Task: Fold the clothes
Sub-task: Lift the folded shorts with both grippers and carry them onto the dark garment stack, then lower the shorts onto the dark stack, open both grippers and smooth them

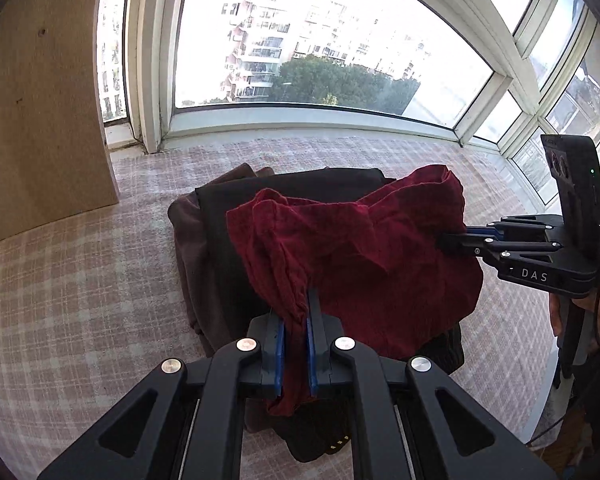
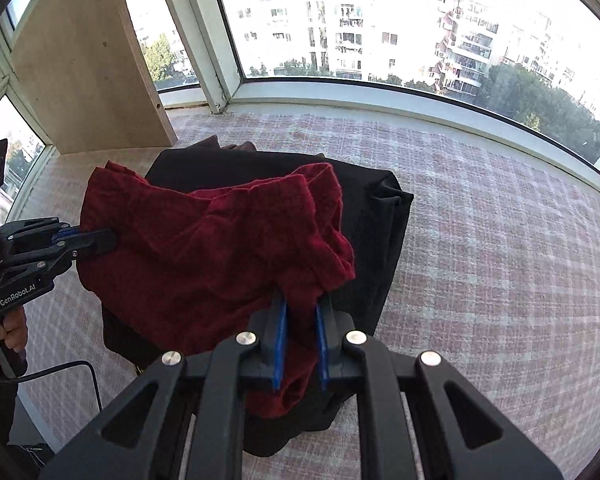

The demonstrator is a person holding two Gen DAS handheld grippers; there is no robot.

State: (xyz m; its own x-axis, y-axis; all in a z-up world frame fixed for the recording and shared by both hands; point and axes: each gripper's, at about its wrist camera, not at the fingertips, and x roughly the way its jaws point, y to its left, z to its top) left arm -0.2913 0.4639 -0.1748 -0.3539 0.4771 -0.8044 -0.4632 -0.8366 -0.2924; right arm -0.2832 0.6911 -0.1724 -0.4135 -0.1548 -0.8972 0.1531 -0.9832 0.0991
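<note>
I held the red garment (image 1: 356, 252) at two ends, left gripper (image 1: 296, 320) and right gripper (image 2: 302, 320) each clamped on bunched cloth. It hung between them, long axis running gripper to gripper, above the dark pile (image 2: 380, 216).

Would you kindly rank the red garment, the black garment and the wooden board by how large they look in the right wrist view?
Largest to smallest:
1. red garment, though it hangs nearest the camera, which inflates it
2. black garment, partly hidden beneath the red one
3. wooden board, cut off at the edge

The last two look close, so their order is unsure.
</note>
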